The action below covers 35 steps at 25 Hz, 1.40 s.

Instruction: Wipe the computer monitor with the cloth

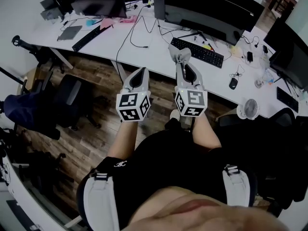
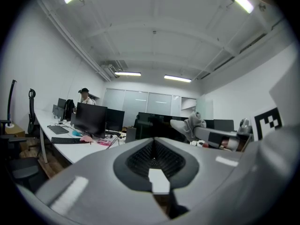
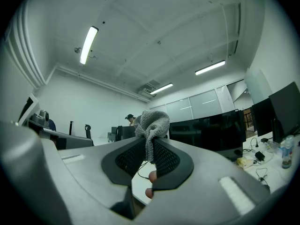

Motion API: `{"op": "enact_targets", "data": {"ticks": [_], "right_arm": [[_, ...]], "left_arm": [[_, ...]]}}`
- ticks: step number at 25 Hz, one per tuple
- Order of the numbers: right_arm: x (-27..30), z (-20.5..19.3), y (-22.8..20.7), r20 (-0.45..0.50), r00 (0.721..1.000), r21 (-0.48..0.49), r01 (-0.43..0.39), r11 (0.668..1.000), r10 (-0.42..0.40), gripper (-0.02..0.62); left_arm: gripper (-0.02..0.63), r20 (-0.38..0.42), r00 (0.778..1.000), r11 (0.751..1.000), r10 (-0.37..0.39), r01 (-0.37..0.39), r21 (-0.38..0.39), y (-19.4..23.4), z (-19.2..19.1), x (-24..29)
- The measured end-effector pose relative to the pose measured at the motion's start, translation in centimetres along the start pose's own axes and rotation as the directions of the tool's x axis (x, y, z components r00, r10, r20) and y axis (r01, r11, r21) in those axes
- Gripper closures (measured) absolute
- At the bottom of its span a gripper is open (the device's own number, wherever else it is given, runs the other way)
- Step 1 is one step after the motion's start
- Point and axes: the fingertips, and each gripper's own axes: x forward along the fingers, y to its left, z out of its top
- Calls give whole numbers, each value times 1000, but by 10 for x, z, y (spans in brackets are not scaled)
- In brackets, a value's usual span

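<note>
closest to the head camera, both grippers sit side by side above the wooden floor, just short of the white desk, their marker cubes nearest my operator's body. the left gripper is closed on nothing; in its own view the dark pads meet at the tip with nothing between them. the right gripper reaches a little further forward, and its jaws are clamped on the grey cloth. from the right gripper view the cloth is pinched between the two pads and bunches up in a knitted wad above the tips. beyond the right gripper's tip, a black keyboard lies on the desk, with a dark mouse off to the right and a small white fan nearer the desk edge. behind the keyboard stands the wide black computer monitor, screen dark; the cloth is well apart from it, not touching the screen.
</note>
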Motion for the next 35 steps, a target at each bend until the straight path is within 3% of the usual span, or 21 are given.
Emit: {"op": "enact_targets", "data": {"ticks": [16, 24, 35], "right_arm": [[246, 5, -129, -1, 999, -1, -45, 999, 45, 558], [316, 8, -158, 23, 999, -20, -43, 999, 44, 555], [413, 15, -169, 51, 997, -44, 62, 997, -60, 555]], "left_arm": [[552, -4, 1000, 999, 12, -12, -30, 41, 42, 269], [552, -15, 1000, 999, -26, 26, -25, 54, 46, 344], [552, -23, 985, 985, -172, 172, 9, 101, 70, 403]]}}
